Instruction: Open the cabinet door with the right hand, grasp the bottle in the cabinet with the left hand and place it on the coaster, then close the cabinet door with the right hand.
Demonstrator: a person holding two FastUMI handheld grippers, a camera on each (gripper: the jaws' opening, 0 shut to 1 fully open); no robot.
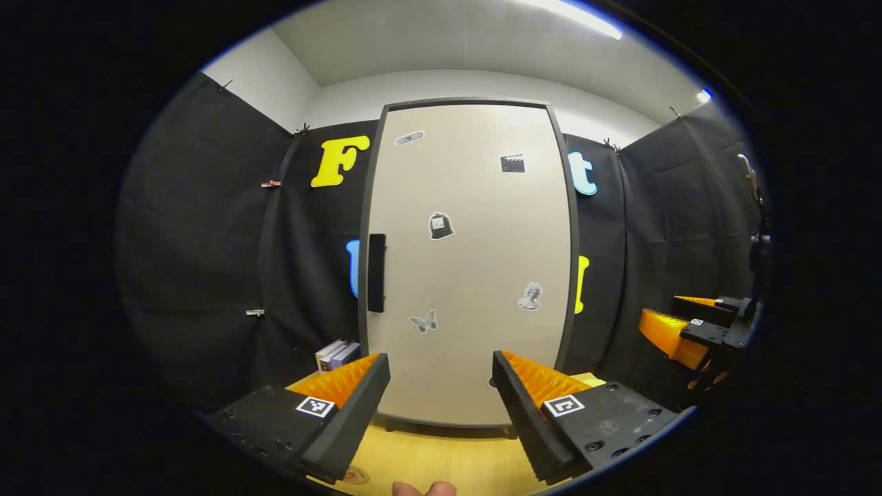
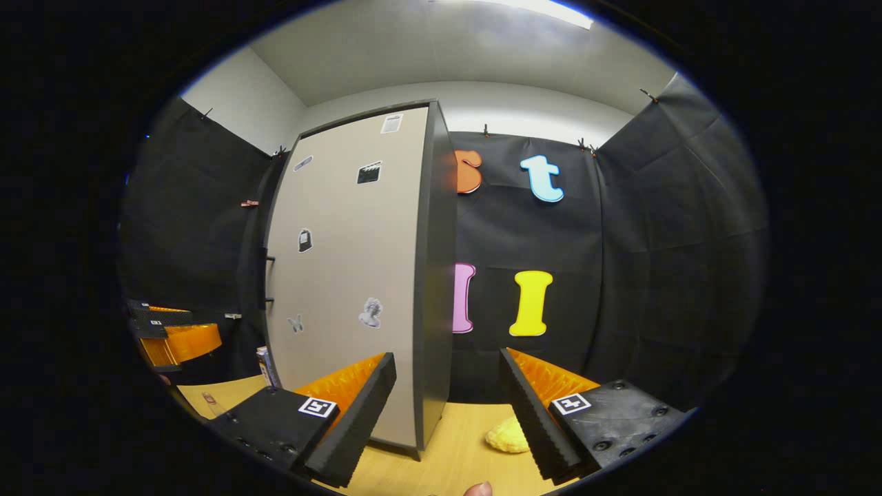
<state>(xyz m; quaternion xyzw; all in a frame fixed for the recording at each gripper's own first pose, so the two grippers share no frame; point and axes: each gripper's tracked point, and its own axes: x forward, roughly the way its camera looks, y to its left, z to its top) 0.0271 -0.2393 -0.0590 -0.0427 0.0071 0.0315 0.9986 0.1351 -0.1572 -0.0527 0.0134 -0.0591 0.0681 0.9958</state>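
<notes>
Black cloth walls enclose the booth on all sides, with a pale wooden table [image 1: 441,461] beneath the tools.

Left gripper view: the left gripper [image 1: 441,386] stands released, its fingers spread wide with nothing between them. Straight ahead of it, beyond the fingertips, the cabinet door [image 1: 468,262] is shut, a tall pale panel bearing several small stickers. The dark handle [image 1: 376,273] runs upright along the door's edge, above and just past the left finger. Some books [image 1: 337,354] stand beside the cabinet, behind that same finger. A round coaster [image 1: 356,474] lies on the table under the left finger, partly hidden. Far off to the right, the right gripper [image 1: 689,324] is seen side-on, held by a hand [image 1: 706,375]; from here its jaws appear apart.

Right gripper view: the right gripper [image 2: 448,389] is likewise open and grasps nothing. The cabinet [image 2: 358,275] stands ahead and to the left of it, its dark side panel rising between the fingers. A yellow cloth [image 2: 508,435] lies on the table against the inner side of the right finger. The left gripper [image 2: 172,334] shows at the far left edge. The bottle cannot be seen behind the closed door.
</notes>
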